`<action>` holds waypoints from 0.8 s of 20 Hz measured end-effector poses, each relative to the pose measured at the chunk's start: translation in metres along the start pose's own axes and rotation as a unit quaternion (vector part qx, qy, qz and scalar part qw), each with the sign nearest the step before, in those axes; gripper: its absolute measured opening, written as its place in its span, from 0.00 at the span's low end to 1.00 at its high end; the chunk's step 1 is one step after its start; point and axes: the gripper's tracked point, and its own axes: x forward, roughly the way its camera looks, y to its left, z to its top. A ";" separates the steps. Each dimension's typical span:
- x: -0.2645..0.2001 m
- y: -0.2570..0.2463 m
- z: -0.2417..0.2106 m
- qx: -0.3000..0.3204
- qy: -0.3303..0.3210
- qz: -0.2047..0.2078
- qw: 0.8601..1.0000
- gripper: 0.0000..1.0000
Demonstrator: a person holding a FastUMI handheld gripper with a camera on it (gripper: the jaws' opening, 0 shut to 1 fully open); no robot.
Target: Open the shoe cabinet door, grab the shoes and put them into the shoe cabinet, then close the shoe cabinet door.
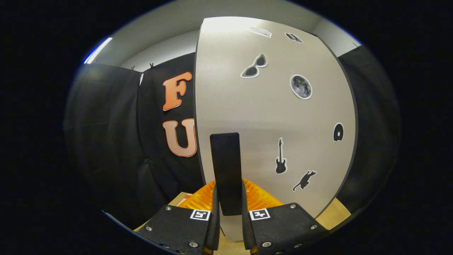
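**Gripper clamped on the shoe cabinet door's handle**

Black cloth walls the booth behind and to both sides of a pale cabinet door. Down at the near edge, the gripper [230, 209] has its two fingers drawn narrow, one pressing on each side of a flat black handle [225, 166], a tall upright bar that rises from between the fingers. The handle sits on the shoe cabinet door [254, 117], a smooth light grey panel with a dark edge, standing just ahead of the fingers. Stickers dot its face: sunglasses [254, 66], a moon [301, 86], a guitar [280, 157] and a leaping cat [304, 180]. Something ribbed and orange [198, 200] shows behind the fingers, low against the door.
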 end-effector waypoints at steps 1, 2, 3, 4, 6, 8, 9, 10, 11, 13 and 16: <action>-0.006 -0.002 0.000 0.005 0.001 -0.004 1.000 0.26; -0.011 -0.004 -0.001 0.007 0.002 -0.009 1.000 0.26; -0.016 -0.005 -0.002 0.005 0.003 -0.014 1.000 0.26; -0.016 -0.007 -0.002 0.002 0.005 -0.017 1.000 0.26; -0.021 -0.009 -0.002 0.007 0.006 -0.019 1.000 0.26; -0.026 -0.012 -0.002 0.010 0.007 -0.027 1.000 0.26; -0.027 -0.014 -0.002 0.009 0.006 -0.032 0.999 0.26; -0.029 -0.017 -0.002 0.010 0.008 -0.037 0.999 0.26; -0.030 -0.019 -0.002 0.012 0.008 -0.041 0.999 0.26; -0.034 -0.021 -0.002 0.015 0.008 -0.049 0.999 0.26; -0.040 -0.028 -0.003 0.015 0.009 -0.064 0.998 0.26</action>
